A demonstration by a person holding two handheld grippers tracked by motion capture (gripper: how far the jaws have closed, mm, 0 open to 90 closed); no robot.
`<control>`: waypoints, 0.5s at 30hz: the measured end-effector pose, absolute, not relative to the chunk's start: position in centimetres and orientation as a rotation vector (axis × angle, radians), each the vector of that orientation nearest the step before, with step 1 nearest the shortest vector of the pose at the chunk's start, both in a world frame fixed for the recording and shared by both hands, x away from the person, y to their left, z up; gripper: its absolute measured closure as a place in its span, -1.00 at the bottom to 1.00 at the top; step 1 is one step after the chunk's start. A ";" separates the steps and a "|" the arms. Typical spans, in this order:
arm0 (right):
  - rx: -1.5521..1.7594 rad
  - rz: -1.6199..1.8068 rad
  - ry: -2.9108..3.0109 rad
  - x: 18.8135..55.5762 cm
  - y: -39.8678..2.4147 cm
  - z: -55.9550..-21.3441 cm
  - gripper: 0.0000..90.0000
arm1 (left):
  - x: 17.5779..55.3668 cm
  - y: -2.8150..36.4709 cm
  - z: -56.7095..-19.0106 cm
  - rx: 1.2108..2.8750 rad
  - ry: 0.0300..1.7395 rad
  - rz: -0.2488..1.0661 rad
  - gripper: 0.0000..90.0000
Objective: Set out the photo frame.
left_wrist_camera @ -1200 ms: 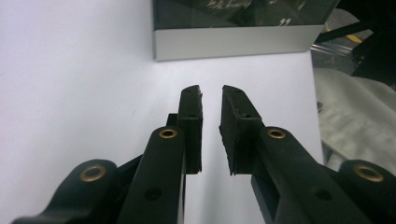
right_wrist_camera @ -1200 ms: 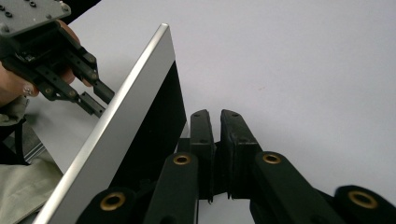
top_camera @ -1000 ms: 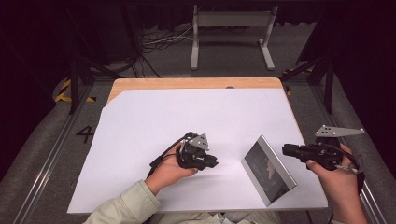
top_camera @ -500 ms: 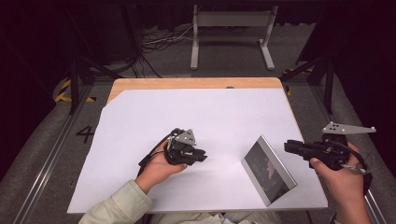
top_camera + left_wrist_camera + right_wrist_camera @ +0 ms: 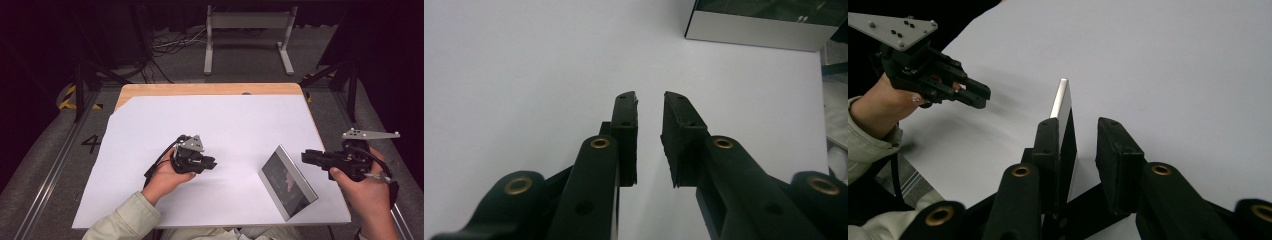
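Left gripper (image 5: 209, 162) sits low over the white sheet (image 5: 150, 130) covering the counter (image 5: 210, 90), left of centre and toward the near edge, held in the left hand (image 5: 167, 177). Fingers (image 5: 626, 130) point right, toward the box. In the left gripper view a narrow gap separates them; nothing is between them, bare sheet below.

Flat silver-edged box with dark top (image 5: 287, 182) lies on the sheet near the near right corner of the counter, set at an angle to the edges. In the right gripper view it appears edge-on just beyond the fingertips.

Right gripper (image 5: 306, 157) is held by the right hand (image 5: 365, 185) at the right edge, fingers (image 5: 1115, 150) pointing left toward the box. Gap moderate, holding nothing; whether the left finger touches the box cannot be told.
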State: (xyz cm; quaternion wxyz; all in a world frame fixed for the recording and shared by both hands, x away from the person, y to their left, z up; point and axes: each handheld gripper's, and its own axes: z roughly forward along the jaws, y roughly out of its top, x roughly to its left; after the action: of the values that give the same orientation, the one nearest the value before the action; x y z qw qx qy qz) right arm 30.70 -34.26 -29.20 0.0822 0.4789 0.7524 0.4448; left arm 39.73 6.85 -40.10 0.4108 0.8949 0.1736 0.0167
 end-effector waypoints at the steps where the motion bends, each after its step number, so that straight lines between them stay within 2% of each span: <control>1: 1.437 1.316 2.251 30.7 -34.2 -29.1 0.57 | 39.8 6.8 -40.2 2.256 0.436 0.051 0.70; 15: 1.488 1.197 2.319 31.0 -33.6 -28.3 0.51 | 40.0 7.1 -40.3 2.259 0.451 0.041 0.69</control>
State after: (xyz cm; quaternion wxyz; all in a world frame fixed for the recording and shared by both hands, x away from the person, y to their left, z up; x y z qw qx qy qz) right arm 31.03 -33.62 -28.29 0.0687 0.4942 0.7701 0.3975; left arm 40.02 7.09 -40.30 0.4069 0.8956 0.1789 0.0161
